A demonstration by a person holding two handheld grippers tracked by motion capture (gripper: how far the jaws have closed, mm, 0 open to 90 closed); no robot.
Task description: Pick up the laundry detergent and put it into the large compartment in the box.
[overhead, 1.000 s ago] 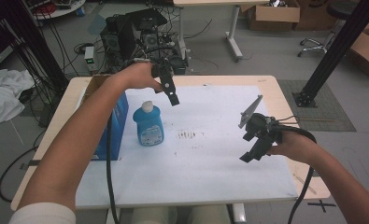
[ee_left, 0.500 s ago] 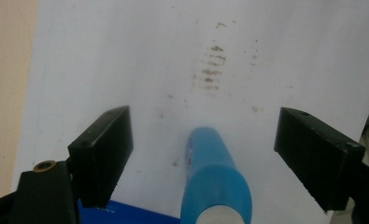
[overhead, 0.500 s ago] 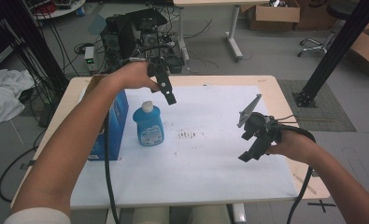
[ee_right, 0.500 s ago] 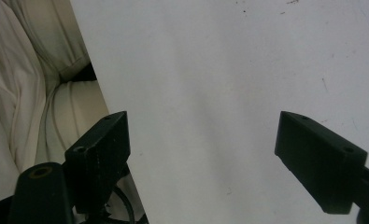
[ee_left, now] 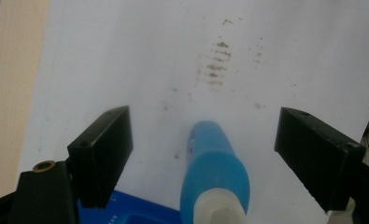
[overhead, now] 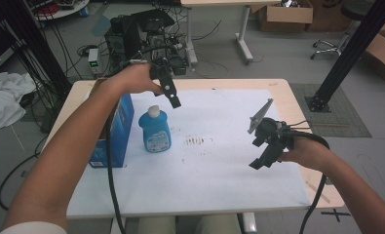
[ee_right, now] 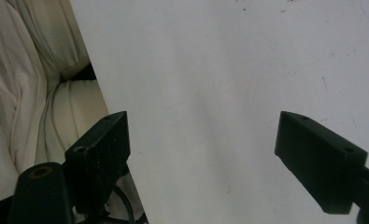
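Observation:
A blue bottle (overhead: 155,129) with a white cap stands upright on the white sheet (overhead: 219,165), next to a blue box (overhead: 113,127). My left gripper (overhead: 173,100) hovers above and behind the bottle, jaws wide apart. In the left gripper view the blue bottle (ee_left: 215,177) lies below, centred between the open fingers (ee_left: 102,151), untouched. My right gripper (overhead: 263,158) hangs open over the sheet's right part, holding nothing. The right gripper view looks down at the white sheet (ee_right: 229,93) near its front edge.
Brown smudges (overhead: 197,142) mark the sheet's middle. A grey three-cornered plate (overhead: 259,116) rises from the right gripper. Cream trousers (ee_right: 37,93) show past the sheet's edge. Behind the table (overhead: 297,105) stand electronics with cables (overhead: 141,29); a black post (overhead: 351,48) is at right.
My left gripper has drawn back towards the far edge and slightly left, staying open above the bottle. The right gripper has barely shifted.

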